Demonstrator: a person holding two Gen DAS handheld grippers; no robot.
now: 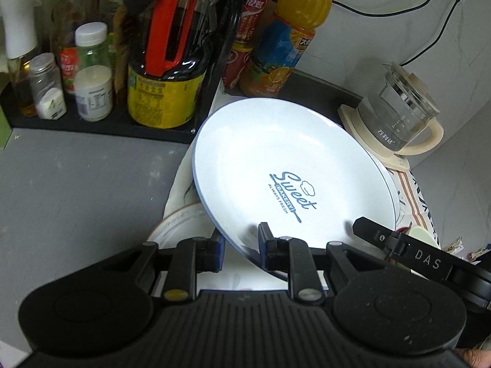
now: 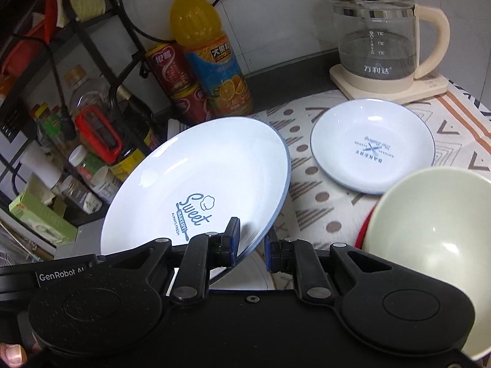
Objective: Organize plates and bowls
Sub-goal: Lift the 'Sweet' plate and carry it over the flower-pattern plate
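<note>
My left hand-held gripper (image 1: 240, 247) and right hand-held gripper (image 2: 251, 245) both clamp near rim of Sweet Bakery plate (image 2: 196, 190), tilted, raised ahead of me. Risk: shallow rim grip slips; plate drops onto green bowl (image 2: 429, 230) right of right hand-held gripper.

The left gripper (image 1: 241, 247) is matte black plastic with a ribbed central deck, two round speckled housings, silver pivot pins, one brass-coloured pin, and blue pads on its fingertips (image 1: 264, 242). The right gripper (image 2: 250, 245) matches it, with blue pads, silver pins and white "GenRobot" lettering; bare fingertip skin shows at each view's bottom corner.
</note>
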